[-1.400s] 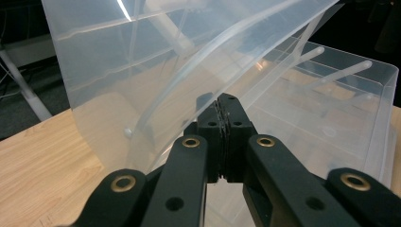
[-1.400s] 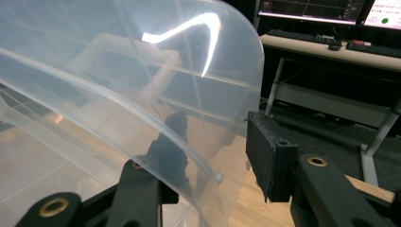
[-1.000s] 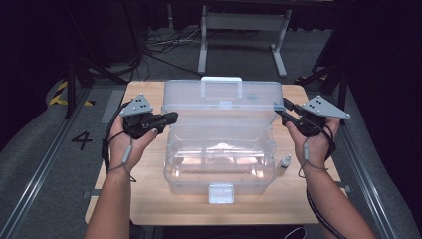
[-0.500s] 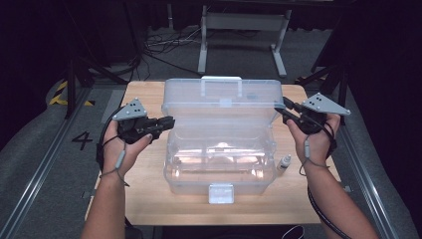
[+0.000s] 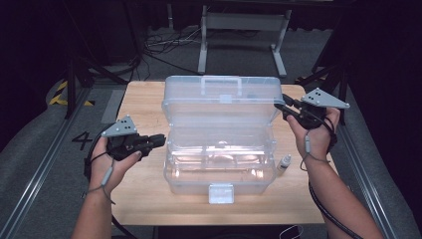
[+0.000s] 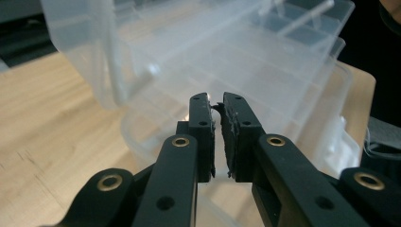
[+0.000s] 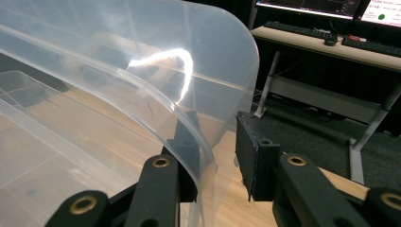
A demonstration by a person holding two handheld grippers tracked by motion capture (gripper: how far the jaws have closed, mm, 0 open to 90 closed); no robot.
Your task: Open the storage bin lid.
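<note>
A clear plastic toolbox point(image 5: 219, 164) stands open on the wooden table point(image 5: 144, 199), its lid point(image 5: 221, 102) raised upright at the back. My left gripper point(image 5: 158, 140) hovers just left of the box's base, apart from it. In the left gripper view its jaws point(image 6: 217, 101) have just been closing and are shut to a thin slit with nothing between them, pointing at the box point(image 6: 283, 61). My right gripper point(image 5: 281, 106) is at the lid's right edge. In the right gripper view the lid's rim point(image 7: 189, 118) passes between its jaws point(image 7: 215, 125), against the left one; the right pad point(image 7: 246, 151) stands clear.
A small white dropper bottle point(image 5: 283, 163) stands on the table right of the box. The box's front latch point(image 5: 221, 193) hangs near the table's front edge. Metal stands and cables lie on the floor beyond the table.
My left hand has drawn away from the lid's left edge, toward the near side and lower, beside the base. The right hand and the lid have stayed put.
</note>
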